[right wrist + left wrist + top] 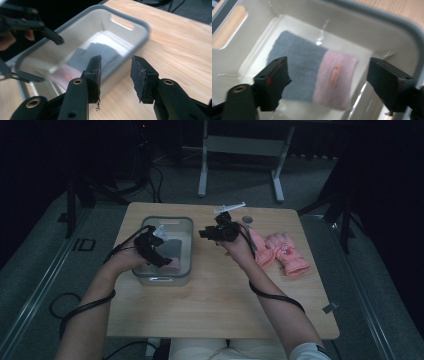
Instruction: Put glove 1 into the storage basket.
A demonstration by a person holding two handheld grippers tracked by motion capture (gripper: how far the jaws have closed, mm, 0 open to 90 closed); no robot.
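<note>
The left tool (161,254) hung over the grey-rimmed bin (188,251) on the tabletop (220,305), its jaws spread wide with nothing between them. Seen along those jaws, a folded cloth (312,76), grey at one end and pink at the other, lay flat on the bin's pale floor, clear of both pads.

The right tool (214,233) was held above the tabletop just to the right of the bin, tips towards it. Its jaws stood parted and empty, the bin's wall (125,62) showing behind the gap.

Off to the right, a pair of pink gloves (283,252) lay on the wood, well apart from the bin.
</note>
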